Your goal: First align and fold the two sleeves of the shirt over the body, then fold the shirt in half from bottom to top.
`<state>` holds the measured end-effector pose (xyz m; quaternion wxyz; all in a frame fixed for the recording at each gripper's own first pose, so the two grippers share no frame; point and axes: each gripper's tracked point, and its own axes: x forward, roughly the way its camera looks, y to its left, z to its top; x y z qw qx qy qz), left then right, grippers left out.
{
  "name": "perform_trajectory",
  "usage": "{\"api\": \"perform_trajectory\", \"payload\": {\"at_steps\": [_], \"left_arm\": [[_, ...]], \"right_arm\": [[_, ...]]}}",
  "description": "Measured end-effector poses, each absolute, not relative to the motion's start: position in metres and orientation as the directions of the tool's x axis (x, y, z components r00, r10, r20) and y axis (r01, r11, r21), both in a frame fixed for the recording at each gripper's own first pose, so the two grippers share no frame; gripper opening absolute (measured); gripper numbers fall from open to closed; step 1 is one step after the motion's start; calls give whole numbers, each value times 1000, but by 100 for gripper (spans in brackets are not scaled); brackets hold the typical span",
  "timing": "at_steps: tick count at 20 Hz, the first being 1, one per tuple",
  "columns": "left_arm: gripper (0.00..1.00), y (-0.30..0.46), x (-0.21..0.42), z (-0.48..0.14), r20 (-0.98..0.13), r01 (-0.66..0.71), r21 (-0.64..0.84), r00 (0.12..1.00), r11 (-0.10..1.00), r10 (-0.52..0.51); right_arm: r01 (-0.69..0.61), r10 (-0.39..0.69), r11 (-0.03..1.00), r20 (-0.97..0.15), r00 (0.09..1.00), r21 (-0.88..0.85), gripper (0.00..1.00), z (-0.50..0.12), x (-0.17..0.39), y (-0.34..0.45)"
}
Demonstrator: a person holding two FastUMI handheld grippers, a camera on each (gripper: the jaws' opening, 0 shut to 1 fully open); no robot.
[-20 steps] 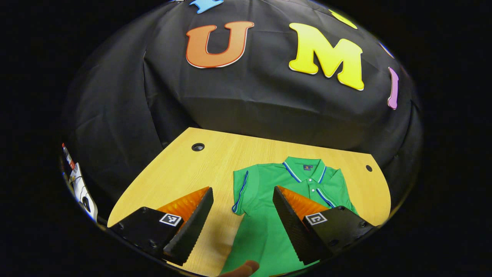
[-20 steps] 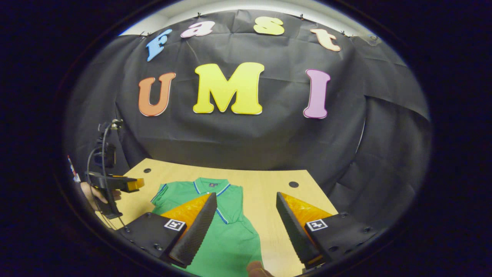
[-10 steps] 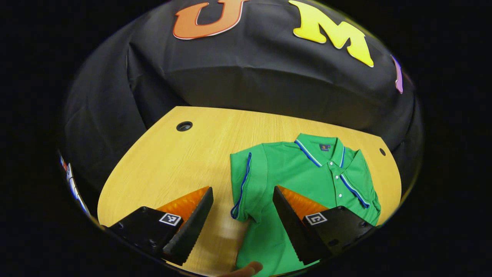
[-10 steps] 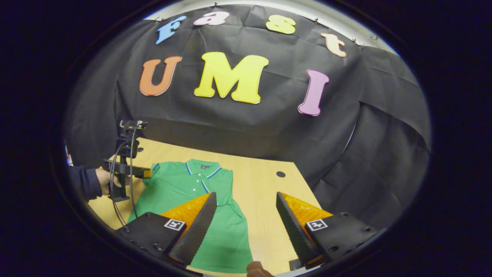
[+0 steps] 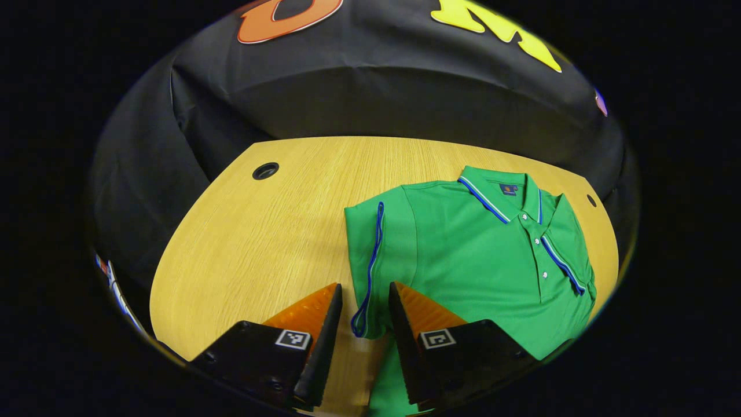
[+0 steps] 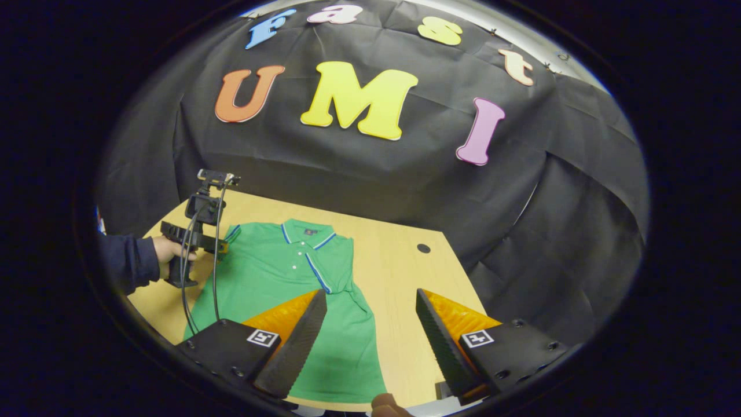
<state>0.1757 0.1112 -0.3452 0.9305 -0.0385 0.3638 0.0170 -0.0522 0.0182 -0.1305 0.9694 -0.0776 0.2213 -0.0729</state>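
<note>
A green polo shirt (image 5: 480, 255) with blue-and-white trim lies flat, collar away from me, on the wooden table (image 5: 260, 243). Its left sleeve (image 5: 370, 260) spreads out to the side, edged with a blue hem. My left gripper (image 5: 365, 286) is low over that sleeve with its fingers drawn close. The sleeve's lower corner lies in the gap between them, and neither finger visibly presses it. In the right gripper view the shirt (image 6: 272, 272) lies left of centre. There a hand (image 6: 168, 252) holds the left gripper (image 6: 223, 248) at the sleeve. My right gripper (image 6: 370, 292) hovers wide open by the shirt's right edge.
The table (image 6: 405, 272) has small round cable holes (image 5: 265, 171) (image 6: 424, 248) near its far corners. Black cloth walls close in behind and on both sides. Bare wood stretches left of the shirt. A cable (image 6: 185, 289) hangs from the left gripper.
My left gripper has dropped toward the left sleeve and its fingers have narrowed around the sleeve's lower corner. The right gripper stays open and has shifted slightly.
</note>
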Motion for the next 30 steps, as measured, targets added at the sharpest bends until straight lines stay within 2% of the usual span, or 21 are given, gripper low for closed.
{"api": "perform_trajectory", "payload": {"at_steps": [1, 3, 4, 5, 9, 13, 23, 30], "left_arm": [[56, 110, 177, -345, -677, -52, -62, 736, 997, -4], [42, 106, 178, -347, -687, -36, -70, 726, 997, -22], [46, 102, 178, -348, -694, -21, -86, 718, 996, -45], [36, 102, 179, -351, -702, -16, -82, 711, 996, -46], [18, 106, 182, -357, -718, 4, -44, 695, 999, -35], [6, 106, 183, -357, -724, 27, -42, 688, 999, -50], [3, 90, 183, -334, -711, 64, -13, 701, 998, -54], [3, 51, 191, -304, -652, 143, 37, 753, 989, -85]], "right_arm": [[111, -179, 977, -421, 889, -180, 99, -131, -52, 18], [121, -188, 976, -428, 884, -180, 98, -133, -49, 16], [121, -189, 976, -434, 881, -180, 99, -134, -48, 16], [120, -189, 976, -440, 878, -180, 99, -136, -48, 16], [107, -179, 978, -451, 874, -182, 98, -138, -46, 21], [100, -172, 979, -470, 866, -176, 98, -144, -44, 22], [102, -164, 983, -493, 855, -150, 98, -152, -36, 11], [103, -163, 984, -511, 844, -144, 98, -165, -37, 4]]}}
